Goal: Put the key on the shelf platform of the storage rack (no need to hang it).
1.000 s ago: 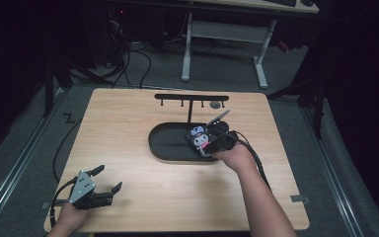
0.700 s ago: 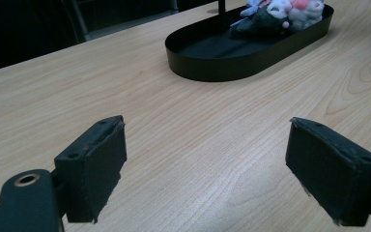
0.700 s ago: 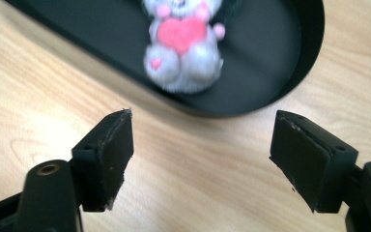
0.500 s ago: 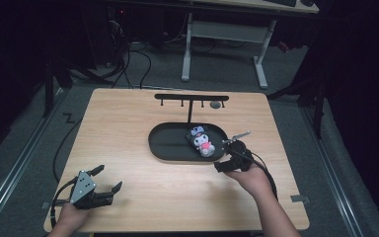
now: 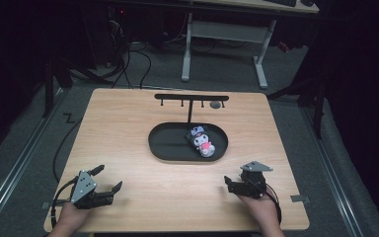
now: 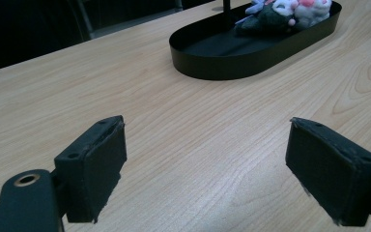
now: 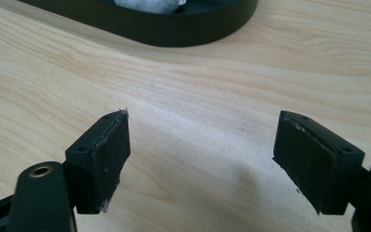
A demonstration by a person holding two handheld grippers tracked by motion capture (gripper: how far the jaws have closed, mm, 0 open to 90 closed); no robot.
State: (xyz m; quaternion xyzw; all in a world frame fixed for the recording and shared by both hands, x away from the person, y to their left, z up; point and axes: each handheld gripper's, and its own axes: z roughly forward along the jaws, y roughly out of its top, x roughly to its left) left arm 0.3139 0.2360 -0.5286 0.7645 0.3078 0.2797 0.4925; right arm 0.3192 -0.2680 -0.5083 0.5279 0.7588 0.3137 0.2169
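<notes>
We are holding the left gripper (image 5: 107,181) near the front-left corner of the light wooden table (image 5: 128,123), its two black jaws spreading wide apart and clasping nothing; in the left gripper view the same gripper (image 6: 205,169) is hovering just over bare wood, with its pads (image 6: 104,159) facing each other across a wide gap. Moving rightward, we are seeing a black oval metal tray (image 5: 165,143) sitting near the middle of the table, and from the left gripper view that tray (image 6: 212,65) is lying well ahead of the jaws. A slim black T-shaped rack with small hooks (image 5: 191,98) is standing at the tray's far edge. Inside the tray, toward its right end, a small plush toy in dark, white and pink (image 5: 202,141) is lying on its side; the left gripper view is showing the toy (image 6: 282,12) resting against the tray's far right wall. Farther right, we are holding the right gripper (image 5: 234,183) near the front-right of the table, well apart from the tray, its jaws likewise parted and empty. In the right gripper view this gripper (image 7: 200,157) is pointing at bare wood, with the tray's wall (image 7: 174,26) just ahead.
</notes>
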